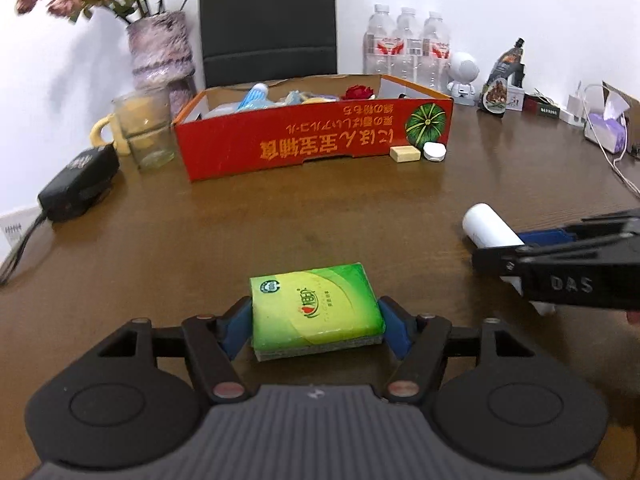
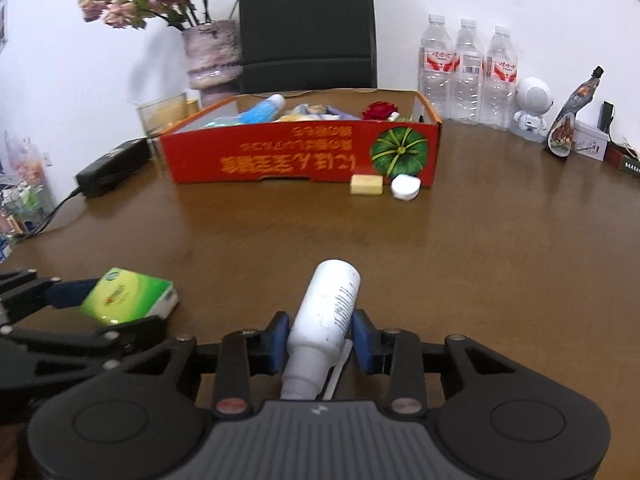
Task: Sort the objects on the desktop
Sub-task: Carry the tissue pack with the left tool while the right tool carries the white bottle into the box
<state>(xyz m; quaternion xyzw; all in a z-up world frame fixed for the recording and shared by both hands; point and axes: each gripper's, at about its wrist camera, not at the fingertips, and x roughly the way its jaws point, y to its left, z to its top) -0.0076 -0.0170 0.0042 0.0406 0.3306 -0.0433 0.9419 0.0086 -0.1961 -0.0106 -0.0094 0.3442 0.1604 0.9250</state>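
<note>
Left gripper half-wide, blue pads clamping green tissue pack by both ends, at 6 o'clock on table; right gripper narrower, pads pressing white bottle, neck toward camera; red box at 12 o'clock, one eraser, one white case touching its front; three water bottles behind; bare wood between

An office: black chair behind a wooden desk, bottled water.
</note>
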